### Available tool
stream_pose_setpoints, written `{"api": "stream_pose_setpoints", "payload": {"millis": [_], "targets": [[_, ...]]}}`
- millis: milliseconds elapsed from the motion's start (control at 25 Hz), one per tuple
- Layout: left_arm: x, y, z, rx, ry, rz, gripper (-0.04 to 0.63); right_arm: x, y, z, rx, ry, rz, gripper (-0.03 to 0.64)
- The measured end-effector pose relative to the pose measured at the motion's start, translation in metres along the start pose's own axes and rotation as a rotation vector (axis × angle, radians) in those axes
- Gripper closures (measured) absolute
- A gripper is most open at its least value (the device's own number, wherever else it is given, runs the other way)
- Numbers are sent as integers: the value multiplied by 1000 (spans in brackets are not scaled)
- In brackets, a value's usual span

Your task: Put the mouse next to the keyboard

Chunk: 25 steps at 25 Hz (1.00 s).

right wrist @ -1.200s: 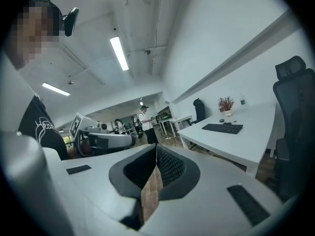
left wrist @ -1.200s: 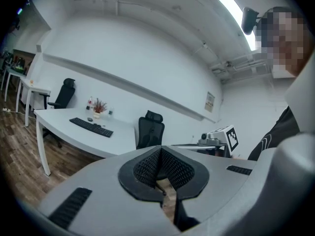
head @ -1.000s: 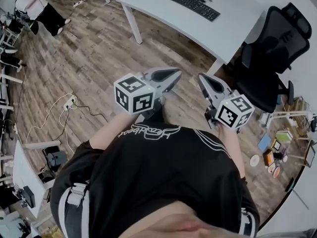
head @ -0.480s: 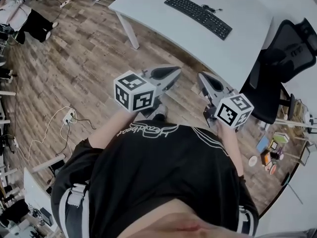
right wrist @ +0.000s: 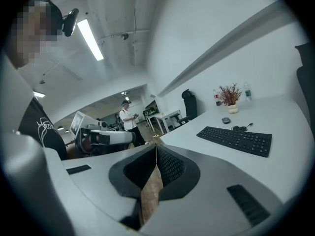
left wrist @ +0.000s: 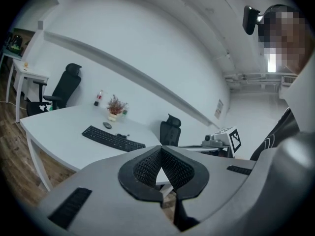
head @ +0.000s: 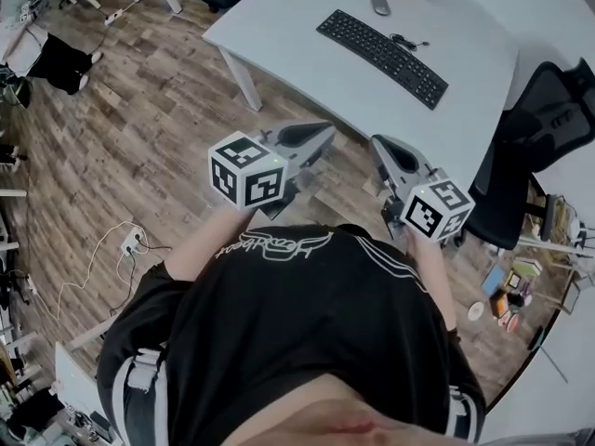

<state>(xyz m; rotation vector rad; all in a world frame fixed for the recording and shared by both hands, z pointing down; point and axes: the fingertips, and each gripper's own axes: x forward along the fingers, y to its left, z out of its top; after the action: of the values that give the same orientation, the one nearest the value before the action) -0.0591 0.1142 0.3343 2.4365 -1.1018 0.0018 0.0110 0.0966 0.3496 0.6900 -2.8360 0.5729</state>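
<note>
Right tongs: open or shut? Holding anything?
Shut, empty. The right tongs meet at the tips in the right gripper view, nothing between them; the mouse sits on the table past the keyboard.

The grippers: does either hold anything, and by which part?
Nothing is held. The left gripper and the right gripper are shut and empty; the mouse lies on the table.

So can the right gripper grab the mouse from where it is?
Probably not yet. The right gripper hangs over the floor, short of the table, with shut jaws; the mouse lies past the keyboard. Nothing blocks the way.
</note>
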Motion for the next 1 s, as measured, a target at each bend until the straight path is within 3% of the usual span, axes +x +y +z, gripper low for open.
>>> {"api": "stream_pose_setpoints", "payload": {"millis": [520,1000], "targets": [[44,59,35,43,17,32,588,51,-57,37,-17,-37,23,606],[164,152,95,65,94,24,588,117,-190,92,34,-51,-7,606]]}}
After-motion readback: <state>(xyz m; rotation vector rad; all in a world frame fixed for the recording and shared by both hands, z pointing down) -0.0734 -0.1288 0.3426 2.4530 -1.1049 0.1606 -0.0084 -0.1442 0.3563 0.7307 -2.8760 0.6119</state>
